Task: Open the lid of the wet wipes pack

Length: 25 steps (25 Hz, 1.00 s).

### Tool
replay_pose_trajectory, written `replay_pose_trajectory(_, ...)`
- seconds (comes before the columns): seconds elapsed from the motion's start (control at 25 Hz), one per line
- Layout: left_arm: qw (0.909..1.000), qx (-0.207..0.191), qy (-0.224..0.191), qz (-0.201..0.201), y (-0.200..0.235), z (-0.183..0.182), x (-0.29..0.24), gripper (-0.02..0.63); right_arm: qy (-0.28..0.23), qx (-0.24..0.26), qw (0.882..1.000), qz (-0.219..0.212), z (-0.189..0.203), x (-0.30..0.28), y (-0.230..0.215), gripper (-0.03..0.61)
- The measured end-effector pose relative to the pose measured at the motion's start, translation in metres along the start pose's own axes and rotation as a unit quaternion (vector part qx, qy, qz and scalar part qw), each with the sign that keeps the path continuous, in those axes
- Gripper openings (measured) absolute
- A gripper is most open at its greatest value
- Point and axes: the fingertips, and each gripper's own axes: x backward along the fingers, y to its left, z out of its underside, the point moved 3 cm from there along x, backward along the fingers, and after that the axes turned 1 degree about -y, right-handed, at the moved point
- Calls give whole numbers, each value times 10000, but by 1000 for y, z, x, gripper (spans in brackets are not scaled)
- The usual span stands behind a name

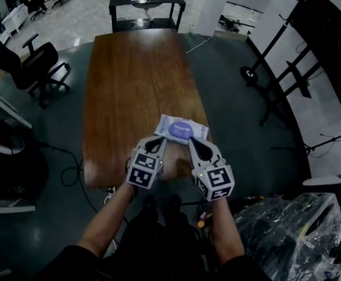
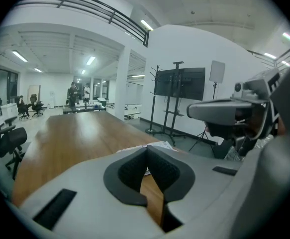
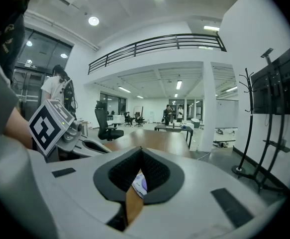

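The wet wipes pack (image 1: 181,128) is a flat white pouch with a purple lid patch, lying near the front edge of the long wooden table (image 1: 135,75). My left gripper (image 1: 160,139) hangs just short of the pack's near left corner, jaws together and empty. Just short of its near right corner hangs my right gripper (image 1: 193,141), also shut on nothing. In the left gripper view the pack (image 2: 160,144) shows as a white edge just past the closed tips (image 2: 146,148). Through the right gripper (image 3: 141,149) I see a sliver of the pack (image 3: 140,183) below its closed tips.
Black office chairs (image 1: 33,63) stand left of the table. A small dark table (image 1: 147,4) is beyond the far end. Black stands (image 1: 275,69) rise at the right, and a plastic-wrapped bundle (image 1: 293,227) lies at the lower right.
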Motion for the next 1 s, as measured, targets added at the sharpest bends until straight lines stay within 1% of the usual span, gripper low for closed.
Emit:
replay_pose_trajectory(0.16,9997,6,246,-96,6,8,-25,6,179,43,9998,-124,17,-20,-19,12)
replay_pose_trajectory(0.32,9983,93,512,-270,11,23,-49,6,431,162,9980,-422,41,-39,-35,12)
replay_pose_trajectory(0.56,9952,244,788,-517,19,35,-77,6,814,335,9924,-855,67,-64,-51,15)
replay_pose_trajectory(0.64,9939,302,877,-601,21,41,-83,6,927,400,9895,-1036,75,-71,-52,79)
replay_pose_trajectory(0.8,9906,426,1029,-792,24,51,-90,6,1125,708,9817,-1364,92,-82,-54,150)
replay_pose_trajectory(1.0,9875,451,1162,-962,29,57,-95,6,1386,1273,9673,-1703,108,-96,-51,244)
